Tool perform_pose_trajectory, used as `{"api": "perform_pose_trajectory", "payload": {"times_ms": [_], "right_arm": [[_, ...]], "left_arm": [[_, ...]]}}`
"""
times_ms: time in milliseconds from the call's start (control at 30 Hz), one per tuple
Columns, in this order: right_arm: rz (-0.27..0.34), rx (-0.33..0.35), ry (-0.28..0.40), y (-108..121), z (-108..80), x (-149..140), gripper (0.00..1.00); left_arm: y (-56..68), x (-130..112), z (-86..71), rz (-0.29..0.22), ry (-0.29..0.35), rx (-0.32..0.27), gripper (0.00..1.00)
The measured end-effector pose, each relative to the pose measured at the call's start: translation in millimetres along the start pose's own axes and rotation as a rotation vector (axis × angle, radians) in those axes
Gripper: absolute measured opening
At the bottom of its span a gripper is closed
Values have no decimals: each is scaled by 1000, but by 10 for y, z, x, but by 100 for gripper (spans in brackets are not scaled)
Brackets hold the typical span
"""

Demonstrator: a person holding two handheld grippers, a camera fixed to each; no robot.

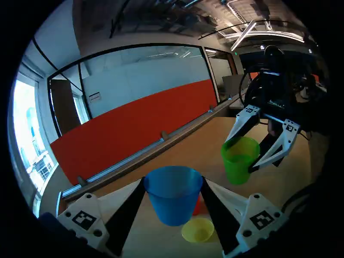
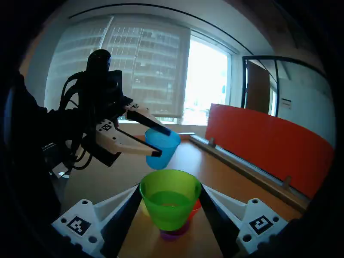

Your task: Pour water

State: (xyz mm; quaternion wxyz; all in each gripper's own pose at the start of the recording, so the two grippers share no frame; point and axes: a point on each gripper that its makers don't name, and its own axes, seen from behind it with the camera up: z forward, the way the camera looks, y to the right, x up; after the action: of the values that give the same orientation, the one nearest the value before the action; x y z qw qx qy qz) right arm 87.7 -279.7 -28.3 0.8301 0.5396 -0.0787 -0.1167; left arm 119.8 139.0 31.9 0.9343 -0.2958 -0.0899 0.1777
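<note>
Gripping one blue cup, the left gripper has its jaws clenched on the cup's two sides, holding it clear above the desk. The right gripper does the same with one green cup: both fingers press its walls and it is lifted off the wood. Inside the green cup, what looks like a water line sits partway up. The inside of the blue cup cannot be seen.

In the left gripper view the right gripper appears farther off with the green cup, toward the desk's far end. In the right gripper view the left gripper and blue cup hang just beyond the green one.

Three more cups stand on the desk beneath the held ones: one yellow cup, one red cup and one purple cup, clustered close together. That makes five cups counted in all and two grippers.

One red partition runs along the desk's long back edge.
</note>
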Motion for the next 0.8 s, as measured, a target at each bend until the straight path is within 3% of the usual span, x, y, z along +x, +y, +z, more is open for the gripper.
{"api": "perform_pose_trajectory", "payload": {"times_ms": [800], "right_arm": [[0,13,-60,-99,-123,-203,93]], "left_arm": [[278,-195,-190,-21,-52,-68,89]]}}
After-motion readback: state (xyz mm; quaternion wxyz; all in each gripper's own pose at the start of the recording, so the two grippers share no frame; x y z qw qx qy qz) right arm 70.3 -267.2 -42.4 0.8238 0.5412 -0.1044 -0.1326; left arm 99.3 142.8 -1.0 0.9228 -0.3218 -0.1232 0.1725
